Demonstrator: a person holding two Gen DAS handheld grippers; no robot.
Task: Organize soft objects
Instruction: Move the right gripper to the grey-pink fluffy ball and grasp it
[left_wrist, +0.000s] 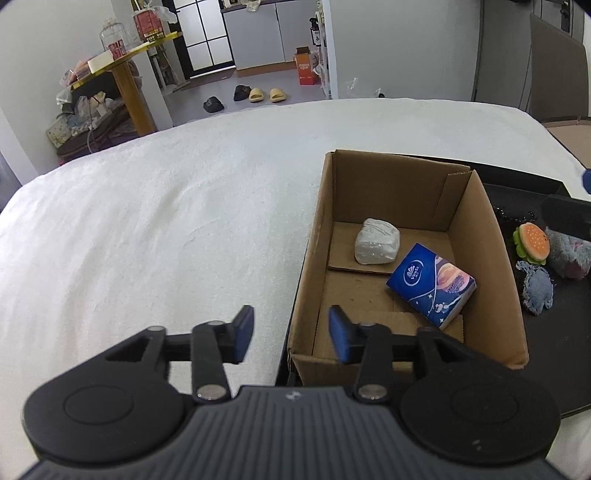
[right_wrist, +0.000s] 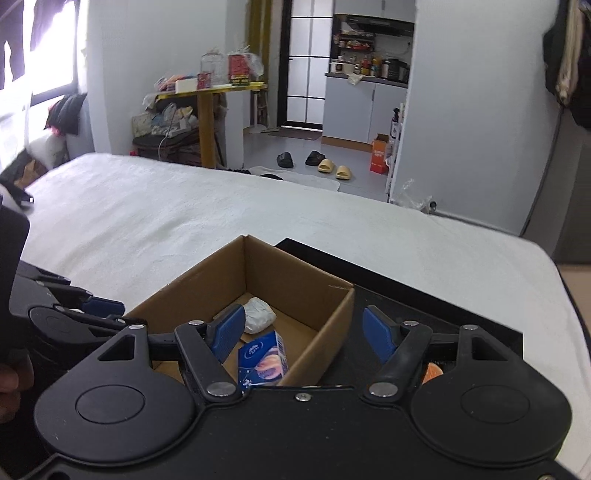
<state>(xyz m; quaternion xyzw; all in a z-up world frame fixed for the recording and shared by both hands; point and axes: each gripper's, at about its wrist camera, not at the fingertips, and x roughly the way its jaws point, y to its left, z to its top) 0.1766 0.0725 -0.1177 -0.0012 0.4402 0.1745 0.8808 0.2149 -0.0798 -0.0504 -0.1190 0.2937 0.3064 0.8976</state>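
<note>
A plain brown cardboard box (left_wrist: 406, 236) with its top open stands on a bed covered in a white, nubbly terry blanket (left_wrist: 155, 206). Inside the box, on its creased cardboard floor, lie two soft things: a rounded white bundle (left_wrist: 376, 246) wrapped in crinkled clear film toward the far wall, and a glossy blue tissue pack (left_wrist: 430, 290), rectangular, resting at a tilt near the right wall. The two lie close but apart.

Right of the box sits a flat black tray (left_wrist: 535, 332). On it are a plush burger (left_wrist: 531, 243) with an orange bun and green frill, a fuzzy grey-blue toy (left_wrist: 535, 286) just nearer, and a shaggy grey-and-pink plush (left_wrist: 569, 256) farther right; what kind of animal either is cannot be told.

The left gripper (left_wrist: 291, 334) hovers over the box's near-left corner, its blue-padded jaws parted and holding nothing. The right gripper (right_wrist: 303, 334) hangs over the box's near-right wall, jaws spread wide and likewise empty.
</note>
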